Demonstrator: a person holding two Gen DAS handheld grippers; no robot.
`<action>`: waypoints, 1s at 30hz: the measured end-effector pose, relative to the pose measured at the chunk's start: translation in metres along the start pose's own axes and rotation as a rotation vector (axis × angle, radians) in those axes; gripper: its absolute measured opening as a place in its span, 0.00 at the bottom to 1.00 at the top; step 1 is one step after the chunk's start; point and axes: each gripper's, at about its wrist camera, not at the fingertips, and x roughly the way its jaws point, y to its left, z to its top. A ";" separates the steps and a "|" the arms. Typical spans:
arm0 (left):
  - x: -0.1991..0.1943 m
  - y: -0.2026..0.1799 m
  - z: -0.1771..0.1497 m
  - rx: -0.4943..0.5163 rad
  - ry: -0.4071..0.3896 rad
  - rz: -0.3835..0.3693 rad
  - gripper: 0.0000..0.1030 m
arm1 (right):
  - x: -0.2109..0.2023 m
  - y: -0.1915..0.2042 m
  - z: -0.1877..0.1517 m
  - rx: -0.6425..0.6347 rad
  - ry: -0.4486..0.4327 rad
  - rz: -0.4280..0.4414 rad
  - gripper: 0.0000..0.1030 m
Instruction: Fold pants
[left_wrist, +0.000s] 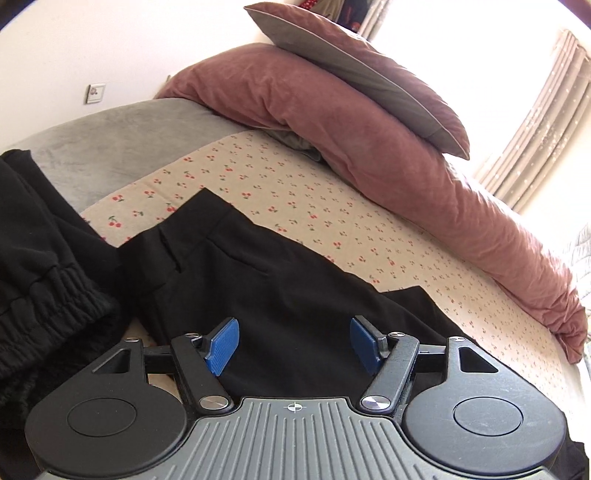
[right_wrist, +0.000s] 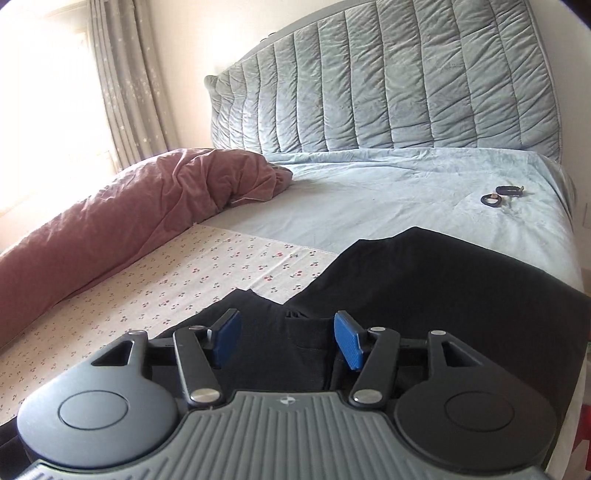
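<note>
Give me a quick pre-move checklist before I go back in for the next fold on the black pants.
1. Left gripper free of cloth: ok, jaws apart, nothing pinched.
2. Right gripper free of cloth: ok, jaws apart above the fabric.
3. Black pants lying on the cherry-print sheet: ok, waistband end flat; folded edges in the right view look uneven.
4. Second black garment with elastic band kept separate: not ok, it touches or overlaps the pants at the left.
5. Pink duvet away from the pants: ok.
6. Small dark items on the blue bedcover out of the way: ok.
</note>
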 end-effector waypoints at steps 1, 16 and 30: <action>0.002 -0.009 0.000 0.017 0.002 -0.006 0.65 | 0.001 0.009 0.001 -0.007 0.019 0.042 0.49; 0.060 -0.097 -0.018 0.246 0.159 -0.066 0.68 | 0.012 0.204 -0.071 -0.382 0.384 0.583 0.54; 0.161 -0.144 0.019 0.312 0.203 -0.067 0.70 | 0.032 0.158 -0.081 -0.503 0.396 0.409 0.55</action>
